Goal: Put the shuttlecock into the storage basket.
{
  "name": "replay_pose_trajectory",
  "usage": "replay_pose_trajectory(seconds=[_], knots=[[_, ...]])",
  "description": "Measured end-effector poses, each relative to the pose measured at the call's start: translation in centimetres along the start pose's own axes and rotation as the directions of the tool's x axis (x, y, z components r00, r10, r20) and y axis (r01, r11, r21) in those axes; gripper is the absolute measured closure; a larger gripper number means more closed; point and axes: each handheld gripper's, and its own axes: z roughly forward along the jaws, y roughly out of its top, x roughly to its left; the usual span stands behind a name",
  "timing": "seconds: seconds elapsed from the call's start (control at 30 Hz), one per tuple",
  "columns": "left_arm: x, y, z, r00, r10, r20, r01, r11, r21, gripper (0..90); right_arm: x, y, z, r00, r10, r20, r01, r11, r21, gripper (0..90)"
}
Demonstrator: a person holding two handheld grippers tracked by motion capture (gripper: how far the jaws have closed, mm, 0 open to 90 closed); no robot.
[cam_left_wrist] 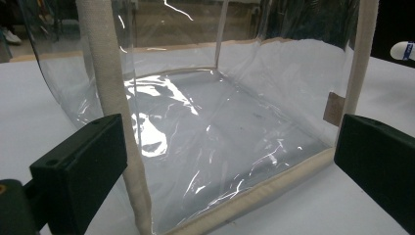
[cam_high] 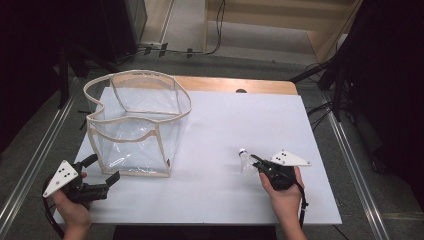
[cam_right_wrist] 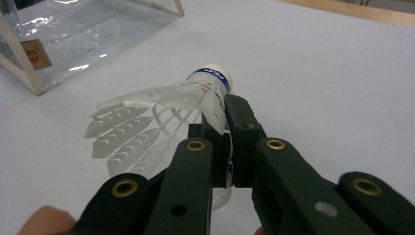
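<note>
A white plastic shuttlecock with a blue band round its cork is pinched by its skirt in my right gripper, which is shut on it. In the high view the shuttlecock hangs just above the white table, right of centre, at the tip of the right gripper. A clear plastic bag with cream trim stands upright and open-topped at the left. My left gripper is open by its near left corner. In the left gripper view the bag's front face and corner seam lie between the wide-apart jaws.
The white table top has a wooden strip along its far edge. Metal rails run down both sides of the table. Dark equipment and cables stand on the floor beyond.
</note>
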Motion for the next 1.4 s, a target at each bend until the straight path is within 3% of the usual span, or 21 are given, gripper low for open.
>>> replay_pose_trajectory(seconds=[1.4], knots=[[0.0, 0.0, 0.0, 1.0, -0.003, 0.004, 0.003, 1.0, -0.003, 0.0, 1.2, 5.3, 0.1, 0.9988, -0.027, -0.04, 0.024, 0.997, -0.069, 86.4]])
